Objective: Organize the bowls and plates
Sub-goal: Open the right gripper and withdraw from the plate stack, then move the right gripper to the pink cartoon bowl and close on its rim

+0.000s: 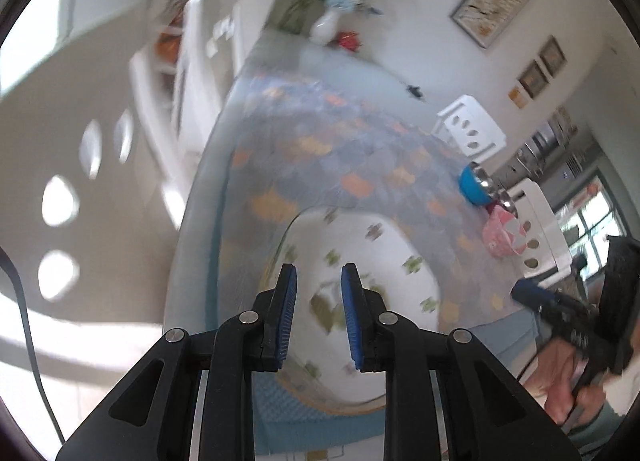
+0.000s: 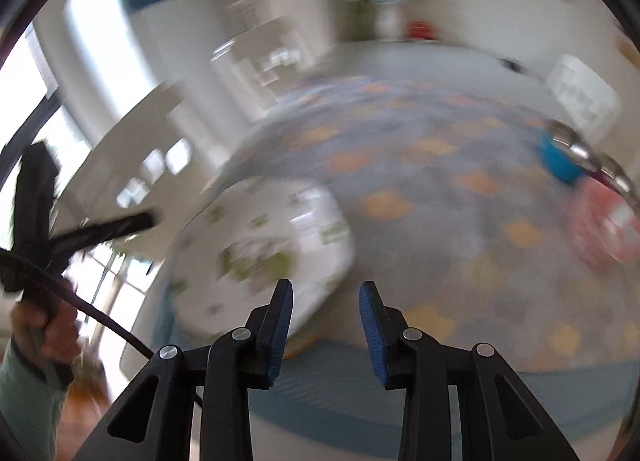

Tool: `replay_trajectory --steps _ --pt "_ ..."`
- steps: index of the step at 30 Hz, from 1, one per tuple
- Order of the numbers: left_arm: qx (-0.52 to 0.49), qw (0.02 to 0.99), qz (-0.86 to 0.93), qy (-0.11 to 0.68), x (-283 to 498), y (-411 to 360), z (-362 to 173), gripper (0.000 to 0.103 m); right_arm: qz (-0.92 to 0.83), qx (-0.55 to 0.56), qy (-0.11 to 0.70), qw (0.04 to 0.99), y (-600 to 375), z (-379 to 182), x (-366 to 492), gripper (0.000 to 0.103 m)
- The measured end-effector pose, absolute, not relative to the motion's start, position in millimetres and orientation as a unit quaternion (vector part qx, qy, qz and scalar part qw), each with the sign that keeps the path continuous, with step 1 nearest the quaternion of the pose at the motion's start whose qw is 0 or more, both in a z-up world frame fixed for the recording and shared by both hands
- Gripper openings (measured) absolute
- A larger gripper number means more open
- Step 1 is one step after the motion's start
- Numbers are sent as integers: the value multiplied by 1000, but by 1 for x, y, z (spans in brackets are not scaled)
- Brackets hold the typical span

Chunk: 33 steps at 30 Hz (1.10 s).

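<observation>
The left hand-held gripper (image 1: 318, 273) hovered low in the left wrist frame with its blue pads a little apart and nothing between them, above a white plate (image 1: 384, 261) with green motifs that lay on the patterned tabletop (image 1: 320, 149). In the right wrist frame the right hand-held gripper (image 2: 326, 289) also stood slightly apart and empty, with the same plate to its upper left, not touching it. At the right edge of both frames a blue bowl (image 1: 474, 183) and a pink bowl (image 1: 502, 235) sat close together, each apparently with a shiny metal lining, though blur made that uncertain. A white vase (image 1: 326, 27) of flowers stood at the tabletop's far end, top centre.
</observation>
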<state>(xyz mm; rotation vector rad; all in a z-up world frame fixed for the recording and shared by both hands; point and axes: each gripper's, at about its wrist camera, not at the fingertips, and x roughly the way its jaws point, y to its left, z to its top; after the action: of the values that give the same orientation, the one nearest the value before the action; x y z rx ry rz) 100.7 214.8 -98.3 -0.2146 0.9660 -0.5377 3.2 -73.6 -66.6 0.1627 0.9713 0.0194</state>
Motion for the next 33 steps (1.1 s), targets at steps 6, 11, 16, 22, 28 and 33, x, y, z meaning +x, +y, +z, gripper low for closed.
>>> replay_trajectory --steps 6,11,16,22,28,33 --pt "-27 868 -291 401 113 164 -38 28 -127 117 430 886 -159 -37 -26 47" --pt "-4 867 -310 389 122 121 -9 28 -170 166 410 881 -201 -23 -44 50" --pt "20 867 -288 405 124 89 -5 29 -150 179 429 873 -207 -29 -41 52" --pt "12 857 -297 421 117 55 2 44 -87 191 451 868 -216 -42 -23 52" --pt "27 859 -295 417 112 12 5 67 -48 280 466 838 -267 -55 -1 53" --pt "14 848 -306 433 119 -22 -3 67 -46 282 462 839 -306 -46 12 53"
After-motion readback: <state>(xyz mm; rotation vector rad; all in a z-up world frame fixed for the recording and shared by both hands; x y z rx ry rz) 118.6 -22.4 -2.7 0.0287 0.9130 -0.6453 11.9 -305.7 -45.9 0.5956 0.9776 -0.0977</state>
